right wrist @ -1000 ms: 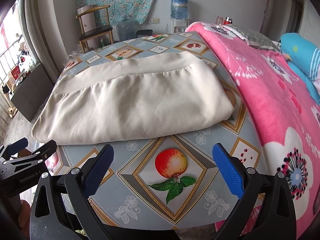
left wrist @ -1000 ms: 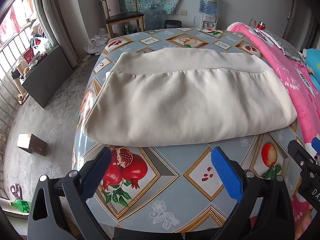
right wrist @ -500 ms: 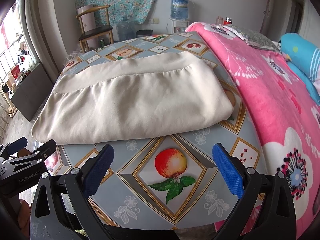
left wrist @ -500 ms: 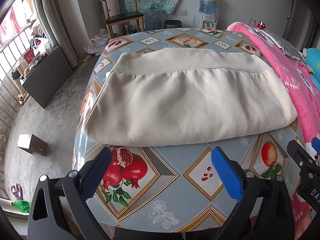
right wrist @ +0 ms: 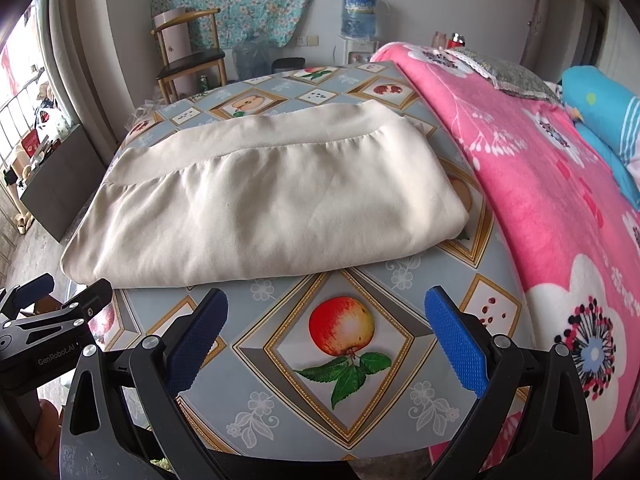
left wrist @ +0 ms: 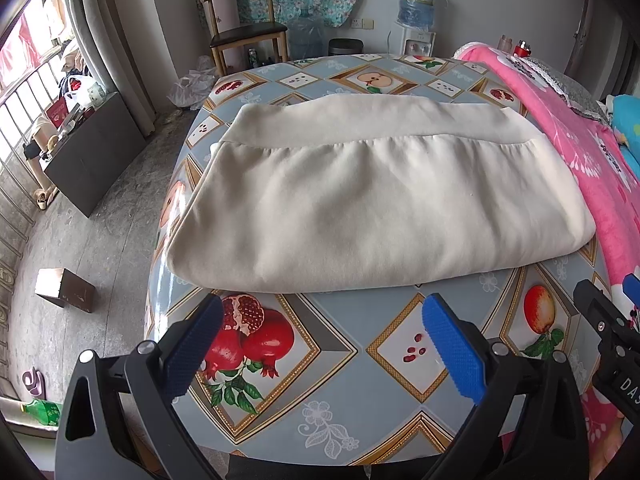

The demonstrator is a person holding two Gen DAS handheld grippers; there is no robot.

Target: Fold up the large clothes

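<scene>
Fruit-print table (left wrist: 400, 408) bearing cloth (left wrist: 376, 208) lying crosswise just ahead of left claw (left wrist: 320, 344) and right claw (right wrist: 326, 340), both spread, empty, equally near.

Both cameras sit low at the bench's (left wrist: 328, 408) near edge, side by side, facing the far wall — left one nearer the window, right one nearer the bed (right wrist: 552, 208) — sharing the cream garment (left wrist: 372, 208).

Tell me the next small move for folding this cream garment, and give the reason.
Probably move both open grippers forward to the near edge of the cream garment. The left hand-held gripper and right hand-held gripper hover over bare tablecloth, short of the cloth and holding nothing, so a grasp must come first.
</scene>
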